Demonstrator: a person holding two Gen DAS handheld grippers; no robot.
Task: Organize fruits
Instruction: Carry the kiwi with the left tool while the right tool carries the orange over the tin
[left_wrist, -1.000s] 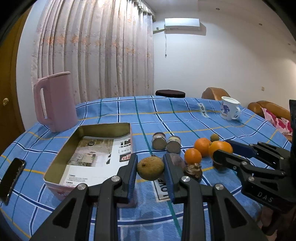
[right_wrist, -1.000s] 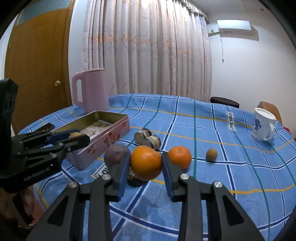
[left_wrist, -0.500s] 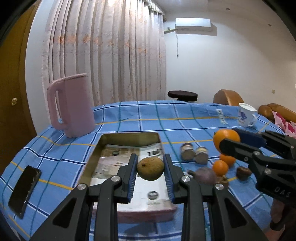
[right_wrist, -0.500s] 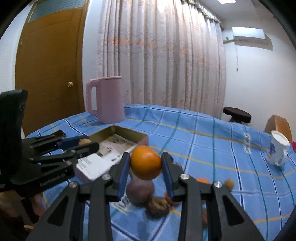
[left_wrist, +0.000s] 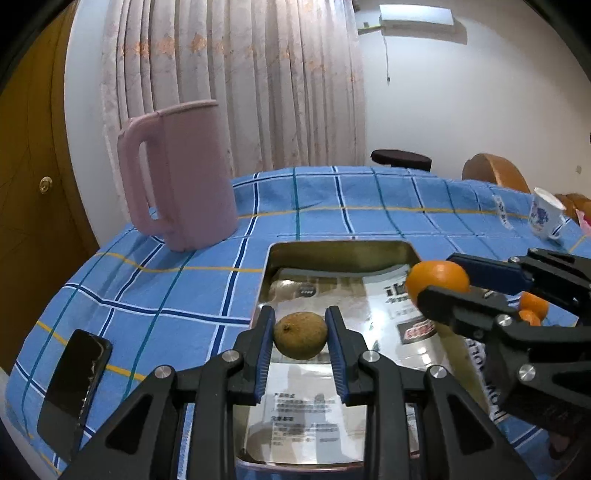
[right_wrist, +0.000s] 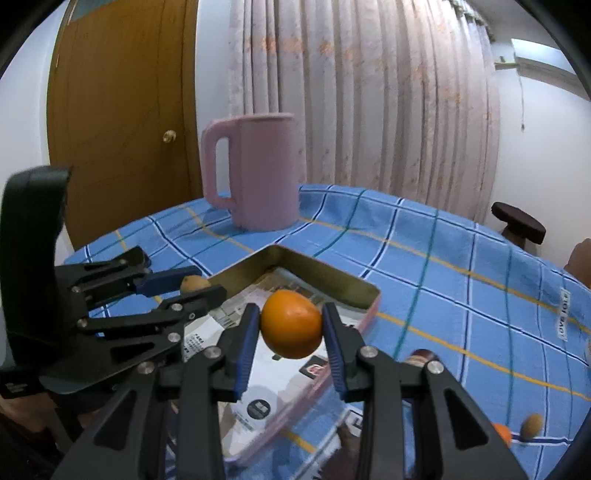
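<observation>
- 1 table (left_wrist: 369, 192) under a blue checked cloth carries everything; biggest item, so the work area sits mid-cloth within reach of both hands.
- Pink jug (left_wrist: 181, 173) stands upright behind the tin, well apart from it, clear of the drop zone.
- Open metal tin (left_wrist: 340, 247) lies flat with printed paper lining its floor; lid off, so fruit can go straight in from above. No fruit visible inside yet.
- Black phone (left_wrist: 74, 384) lies flat near the left table edge, well apart from the tin.
- Left gripper (left_wrist: 300, 347) is closed to fruit width on 1 brown fruit (left_wrist: 300, 339), pads on its 2 sides; it hangs over the near part of the tin, likely staged for a drop.
- Right gripper (right_wrist: 291, 325) is clamped the same way on 1 orange (right_wrist: 291, 323), held over the tin's right side, just beside the left gripper. My read: 2 fruits come in together to save a trip.
- White mug (left_wrist: 545, 218) stands at the far right, not involved.
- Leftover fruit on the cloth right of the tin: small oranges (left_wrist: 532, 304) and 1 small brown fruit (right_wrist: 532, 424), judged next in line.
- Risk: round fruit may roll on the slick paper; release low.
</observation>
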